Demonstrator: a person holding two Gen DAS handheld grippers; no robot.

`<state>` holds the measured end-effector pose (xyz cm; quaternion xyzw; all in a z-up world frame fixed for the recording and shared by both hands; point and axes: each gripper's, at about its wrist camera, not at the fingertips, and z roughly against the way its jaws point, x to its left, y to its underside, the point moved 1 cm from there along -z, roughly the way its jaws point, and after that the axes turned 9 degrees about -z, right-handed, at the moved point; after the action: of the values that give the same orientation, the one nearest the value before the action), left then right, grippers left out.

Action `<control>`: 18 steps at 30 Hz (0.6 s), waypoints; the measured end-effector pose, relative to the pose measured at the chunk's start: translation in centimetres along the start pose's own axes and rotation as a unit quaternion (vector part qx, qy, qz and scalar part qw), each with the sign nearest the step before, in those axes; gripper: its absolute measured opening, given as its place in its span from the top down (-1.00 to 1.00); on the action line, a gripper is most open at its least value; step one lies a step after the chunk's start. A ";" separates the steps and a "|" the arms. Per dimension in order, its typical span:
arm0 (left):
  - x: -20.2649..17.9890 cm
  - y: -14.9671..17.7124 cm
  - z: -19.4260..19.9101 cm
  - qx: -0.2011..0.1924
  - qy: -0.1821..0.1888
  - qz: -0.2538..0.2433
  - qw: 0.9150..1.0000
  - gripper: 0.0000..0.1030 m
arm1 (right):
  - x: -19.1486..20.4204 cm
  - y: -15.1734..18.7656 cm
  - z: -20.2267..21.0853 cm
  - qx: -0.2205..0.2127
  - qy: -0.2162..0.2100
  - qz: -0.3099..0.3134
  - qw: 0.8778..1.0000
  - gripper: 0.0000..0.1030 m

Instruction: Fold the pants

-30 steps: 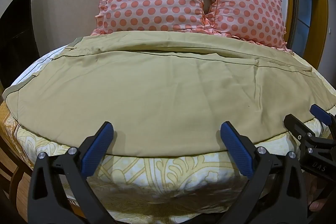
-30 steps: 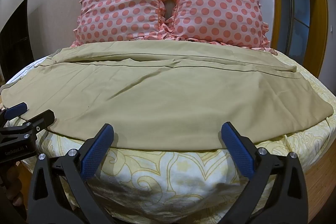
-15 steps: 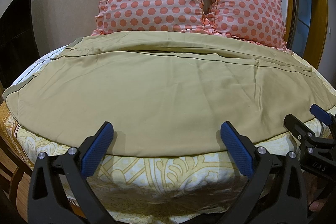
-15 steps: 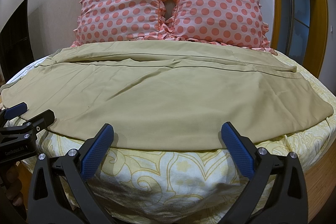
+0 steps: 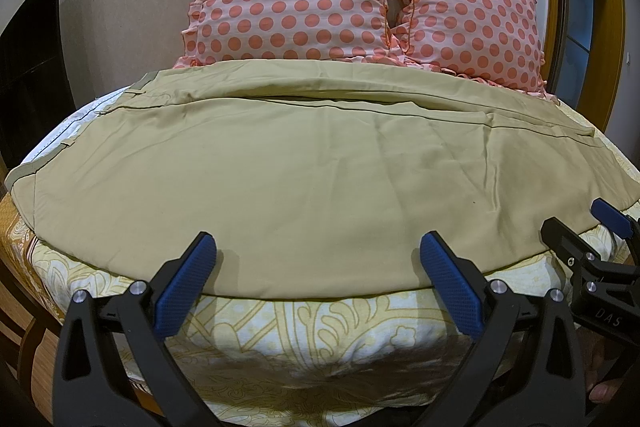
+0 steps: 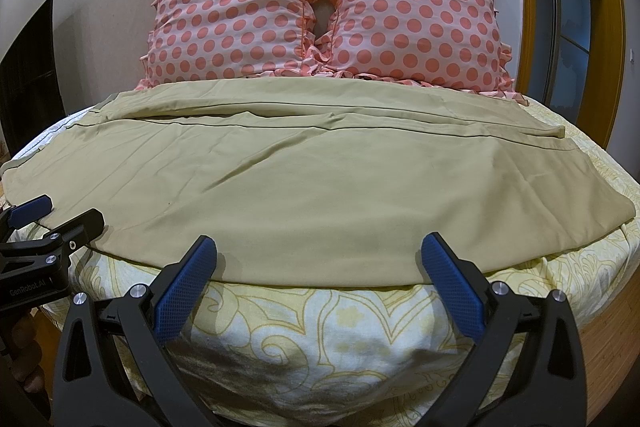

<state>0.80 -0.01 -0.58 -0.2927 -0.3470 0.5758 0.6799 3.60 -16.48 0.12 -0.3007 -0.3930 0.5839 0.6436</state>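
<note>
Khaki pants [image 5: 304,167] lie flat across the bed, waistband at the left, leg ends at the right; they also show in the right wrist view [image 6: 304,187]. One leg lies over the other. My left gripper [image 5: 318,263] is open and empty, hovering just before the pants' near edge. My right gripper [image 6: 320,263] is open and empty at the same near edge, further right. The right gripper shows at the right edge of the left wrist view [image 5: 580,227]; the left gripper shows at the left edge of the right wrist view [image 6: 56,219].
The bed has a yellow-patterned sheet [image 5: 320,331] whose front edge drops off below the grippers. Two pink polka-dot pillows [image 6: 320,11] stand against the wall behind the pants. A wooden door frame [image 6: 532,7] is at the right.
</note>
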 end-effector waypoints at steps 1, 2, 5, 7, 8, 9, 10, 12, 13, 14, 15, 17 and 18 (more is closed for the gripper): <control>0.0 0.0 0.0 0.000 0.000 0.000 1.000 -0.96 | 0.0 0.0 0.0 0.000 0.000 0.000 1.000 -0.97; 0.0 0.0 0.0 0.000 0.000 0.000 1.000 -0.96 | 0.0 0.0 0.0 0.000 0.000 0.000 1.000 -0.97; 0.0 0.0 0.0 0.000 0.000 0.000 1.000 -0.96 | 0.0 0.0 0.0 0.000 0.000 0.000 1.000 -0.97; 0.0 0.0 0.0 0.000 0.000 0.000 1.000 -0.96 | 0.0 0.0 0.0 0.000 0.000 0.000 1.000 -0.97; 0.0 0.0 0.0 0.000 0.000 0.000 1.000 -0.96 | 0.0 0.0 0.0 0.000 0.000 0.000 1.000 -0.97; 0.0 0.0 0.0 0.000 0.000 0.000 1.000 -0.96 | 0.0 0.0 0.0 0.000 0.000 0.000 1.000 -0.97; 0.0 0.0 0.0 0.000 0.000 0.000 1.000 -0.96 | 0.0 0.0 0.1 0.000 0.000 0.000 1.000 -0.97; 0.0 0.0 0.0 0.000 0.000 0.000 1.000 -0.96 | 0.1 -0.1 0.1 -0.001 0.000 0.000 1.000 -0.97; 0.0 0.0 0.0 0.000 0.000 0.000 1.000 -0.96 | 0.1 -0.1 0.1 -0.001 0.000 0.000 1.000 -0.97; 0.0 0.0 0.0 0.000 0.000 0.000 1.000 -0.96 | 0.1 -0.1 0.1 0.000 0.000 0.000 1.000 -0.97; 0.0 0.0 0.0 0.000 0.000 0.000 1.000 -0.96 | 0.1 -0.1 0.1 0.000 0.000 0.000 1.000 -0.97; 0.0 0.0 0.0 -0.001 0.000 0.000 1.000 -0.96 | 0.1 -0.1 0.2 -0.001 0.000 0.000 1.000 -0.97; 0.0 0.0 0.0 -0.001 0.000 0.000 1.000 -0.96 | 0.1 -0.1 0.1 -0.001 0.000 0.000 1.000 -0.97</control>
<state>0.80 -0.01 -0.58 -0.2930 -0.3475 0.5757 0.6797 3.51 -16.39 0.27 -0.3011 -0.3936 0.5838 0.6431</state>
